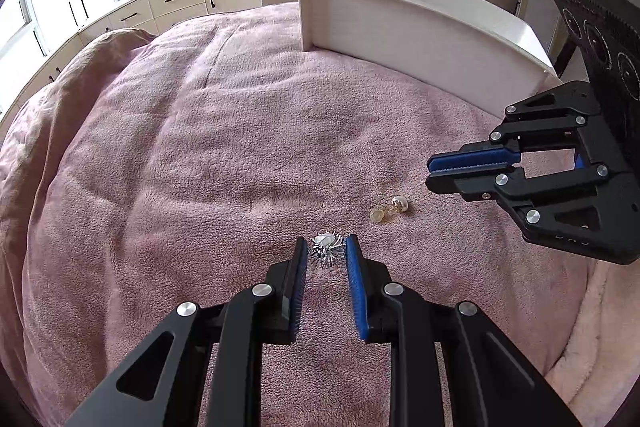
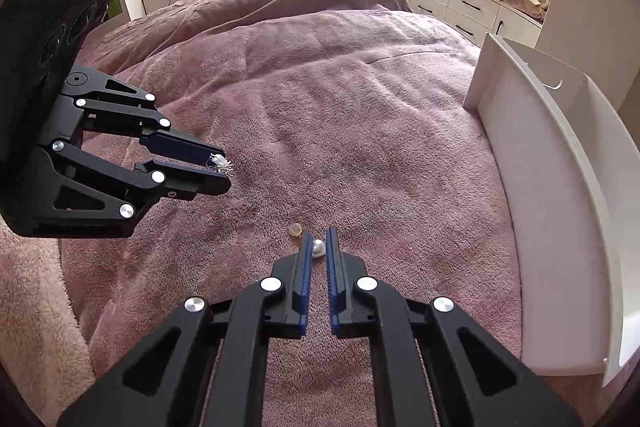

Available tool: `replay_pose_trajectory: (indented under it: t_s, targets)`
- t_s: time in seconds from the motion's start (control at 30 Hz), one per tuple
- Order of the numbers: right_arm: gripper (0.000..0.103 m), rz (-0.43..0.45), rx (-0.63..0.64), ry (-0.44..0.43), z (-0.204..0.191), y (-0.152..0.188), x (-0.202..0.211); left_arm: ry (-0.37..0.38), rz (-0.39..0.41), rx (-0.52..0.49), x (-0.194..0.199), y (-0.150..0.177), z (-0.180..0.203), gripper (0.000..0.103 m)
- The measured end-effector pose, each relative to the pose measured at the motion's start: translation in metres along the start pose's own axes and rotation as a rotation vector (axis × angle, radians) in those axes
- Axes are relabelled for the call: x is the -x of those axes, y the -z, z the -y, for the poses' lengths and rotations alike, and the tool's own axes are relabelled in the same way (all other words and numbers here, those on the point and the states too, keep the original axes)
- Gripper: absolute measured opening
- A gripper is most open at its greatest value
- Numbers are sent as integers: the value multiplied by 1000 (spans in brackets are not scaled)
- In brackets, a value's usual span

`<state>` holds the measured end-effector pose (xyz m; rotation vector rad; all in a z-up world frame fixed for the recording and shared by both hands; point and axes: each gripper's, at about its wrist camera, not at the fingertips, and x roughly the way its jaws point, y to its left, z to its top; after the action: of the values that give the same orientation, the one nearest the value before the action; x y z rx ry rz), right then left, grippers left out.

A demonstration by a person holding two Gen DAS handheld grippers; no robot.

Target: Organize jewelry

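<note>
From my left wrist camera, my left gripper (image 1: pixel 327 251) has its jaws closed in on the silver spiky brooch (image 1: pixel 326 250), a pad against each side of it, over the mauve plush blanket (image 1: pixel 224 147) that covers the bed. At about two o'clock from it the pearl-and-gold earring (image 1: pixel 390 209) lies on the blanket, and at three o'clock my right gripper (image 1: pixel 434 169) hovers with its blue pads nearly together. A white open tray (image 1: pixel 400 27) sits at one o'clock, with cream drawers (image 1: pixel 172 1) under the window at eleven. From my right wrist camera, my right gripper (image 2: pixel 319 245) shows a narrow gap, the earring's pearl (image 2: pixel 318 249) seen between the tips; whether they touch it I cannot tell. At ten o'clock, my left gripper (image 2: pixel 224 169) grips the brooch (image 2: pixel 221 163). The tray (image 2: pixel 540 187) stands at three o'clock.
</note>
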<state>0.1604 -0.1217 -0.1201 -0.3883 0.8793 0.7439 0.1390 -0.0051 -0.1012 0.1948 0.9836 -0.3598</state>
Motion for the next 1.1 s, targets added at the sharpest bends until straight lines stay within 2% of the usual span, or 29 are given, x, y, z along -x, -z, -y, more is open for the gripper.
replay_pose_trajectory:
  t_s: [0.17, 0.27, 0.33, 0.4, 0.73, 0.77, 0.8, 0.83, 1.1]
  targets:
    - [8, 41, 13, 12, -4, -1, 20, -16, 34, -4, 21, -3, 0, 24]
    - [8, 22, 3, 19, -5, -1, 19, -22, 35, 6, 26, 0, -1, 24]
    - [16, 4, -18, 11, -4, -1, 12, -15, 28, 23, 28, 5, -2, 24]
    - [42, -11, -49, 12, -1, -1, 2, -12, 21, 31, 30, 9, -2, 24]
    - [39, -104, -70, 31, -1, 4, -48, -17, 16, 43, 38, 18, -7, 24]
    - [31, -109, -67, 31, -1, 5, -52, -15, 12, 42, 38, 18, -7, 24]
    - [17, -112, -67, 29, -1, 5, -54, -15, 11, 42, 37, 19, -8, 24]
    - [14, -113, -69, 24, -2, 5, -55, -15, 10, 43, 36, 19, -8, 24]
    - [13, -70, -56, 2, -1, 2, -32, -3, 3, 57, 27, 15, -6, 25]
